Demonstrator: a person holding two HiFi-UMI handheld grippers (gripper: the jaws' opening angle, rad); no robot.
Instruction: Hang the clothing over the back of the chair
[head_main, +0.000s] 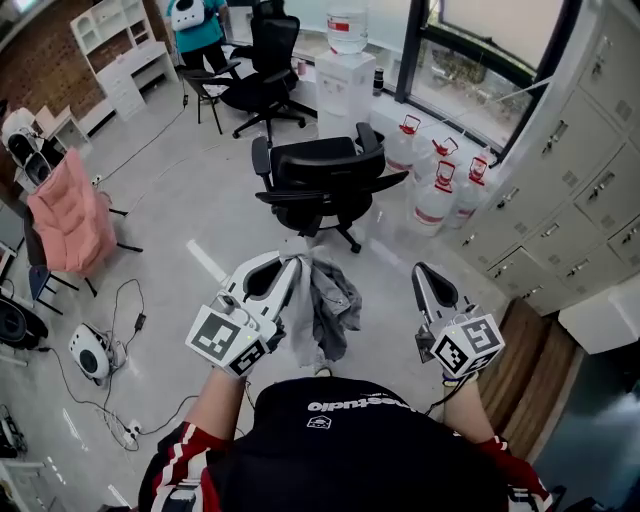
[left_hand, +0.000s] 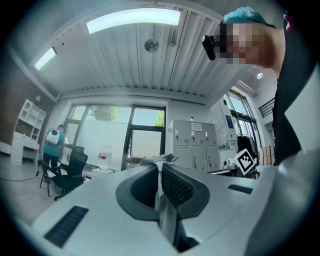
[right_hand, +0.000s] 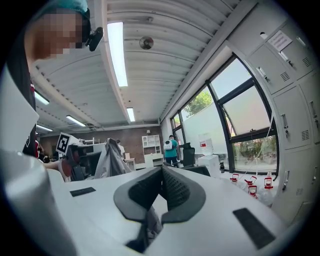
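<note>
Our black shirt (head_main: 350, 440) fills the view at 6 o'clock. Just past it, our left gripper (head_main: 293, 264) is clamped on the grey clothing (head_main: 332, 305). One fold is pinched between its pads and the rest hangs at its 4 o'clock. Our right gripper (head_main: 421, 270), at 3 o'clock of the clothing and apart from it, has its jaws pressed together at the tips. A grey crumple sits low between them, and we cannot tell what it is. The black chair (head_main: 320, 172) stands at 12 o'clock, well apart from the clothing.
</note>
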